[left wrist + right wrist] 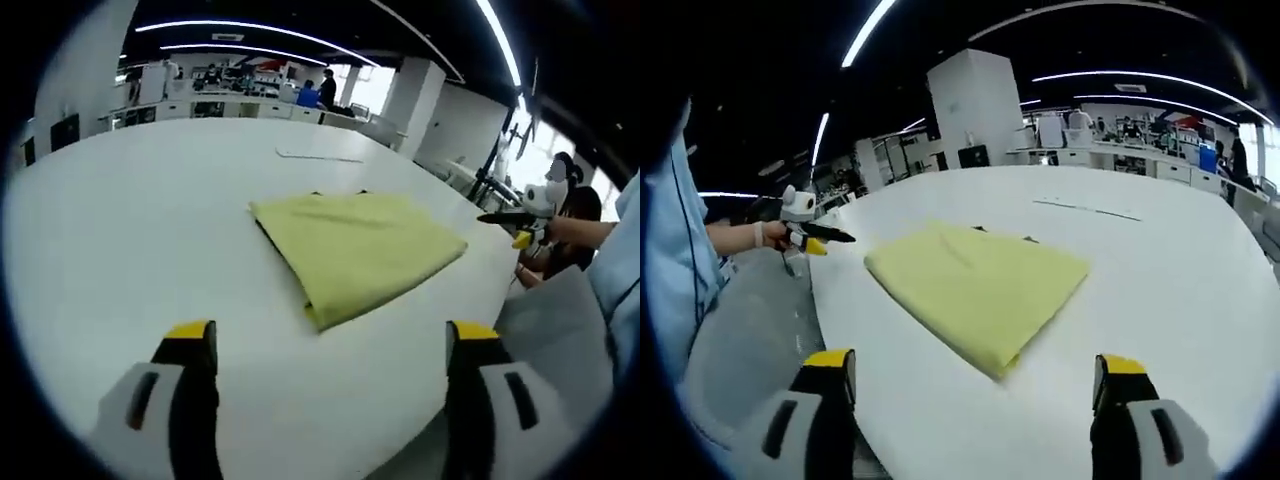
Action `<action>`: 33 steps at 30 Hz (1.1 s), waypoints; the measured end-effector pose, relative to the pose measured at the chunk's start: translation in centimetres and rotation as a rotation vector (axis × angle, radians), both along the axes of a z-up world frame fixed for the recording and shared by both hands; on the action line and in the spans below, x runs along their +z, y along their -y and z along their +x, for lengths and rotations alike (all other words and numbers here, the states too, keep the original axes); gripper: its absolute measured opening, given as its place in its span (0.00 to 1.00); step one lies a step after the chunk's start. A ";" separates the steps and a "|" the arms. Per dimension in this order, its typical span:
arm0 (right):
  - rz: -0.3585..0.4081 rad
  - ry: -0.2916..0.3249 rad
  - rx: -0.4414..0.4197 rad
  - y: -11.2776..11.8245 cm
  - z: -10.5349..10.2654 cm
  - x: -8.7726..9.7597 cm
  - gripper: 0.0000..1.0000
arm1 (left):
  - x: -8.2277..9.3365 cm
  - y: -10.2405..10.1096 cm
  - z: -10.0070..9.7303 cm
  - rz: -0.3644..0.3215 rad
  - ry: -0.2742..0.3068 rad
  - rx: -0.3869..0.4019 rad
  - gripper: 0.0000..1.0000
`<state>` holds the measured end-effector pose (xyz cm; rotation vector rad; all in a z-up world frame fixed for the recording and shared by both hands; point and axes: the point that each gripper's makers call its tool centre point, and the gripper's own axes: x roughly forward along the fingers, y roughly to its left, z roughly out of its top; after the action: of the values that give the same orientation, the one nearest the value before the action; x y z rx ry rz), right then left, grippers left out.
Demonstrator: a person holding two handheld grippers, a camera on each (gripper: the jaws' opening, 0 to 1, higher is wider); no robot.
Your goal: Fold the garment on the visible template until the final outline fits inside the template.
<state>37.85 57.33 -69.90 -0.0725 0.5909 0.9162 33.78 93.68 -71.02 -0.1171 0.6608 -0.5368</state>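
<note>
**Folded yellow garment lies on the white table, both grippers held clear**

A pale yellow-green cloth garment (355,250) lies folded into a flat, roughly rectangular packet on a large white table (130,230). Thin dark edges peek out from under the packet along its far side and its left edge in the left gripper view; whether these belong to the template cannot be told.

The left gripper (330,345), with yellow-tipped black jaws, hangs above the near part of the table with its jaws spread wide and nothing between them. It stands apart from the garment.

The right gripper (975,375), of the same make, hangs near the table's edge with its jaws likewise wide apart and empty, short of the garment (980,285).

In the right gripper view the left gripper (810,235) appears at the far left, held in a person's hand (772,234) beside a light blue sleeve (675,260).

A thin dark line (1085,209) lies on the table beyond the garment. Desks and people stand in the background.
</note>
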 end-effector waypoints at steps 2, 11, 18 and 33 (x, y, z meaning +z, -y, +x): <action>-0.011 0.008 -0.007 0.3 0.0 0.0 1.00 | -0.1 0.2 -0.6 0.015 0.001 0.008 0.99; 0.029 0.007 -0.066 0.9 0.8 0.1 1.00 | 0.3 0.2 -1.2 0.005 0.019 0.101 0.99; 0.091 0.058 -0.116 1.0 -0.7 1.2 1.00 | -0.1 0.1 -1.7 0.118 0.044 0.080 0.96; 0.164 0.066 -0.200 1.3 -1.7 2.5 1.00 | -0.8 -0.3 -2.0 0.142 0.024 0.073 0.93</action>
<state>36.19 56.02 -67.37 0.1027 0.4512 0.7617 31.75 93.97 -71.84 -0.0015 0.6665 -0.4190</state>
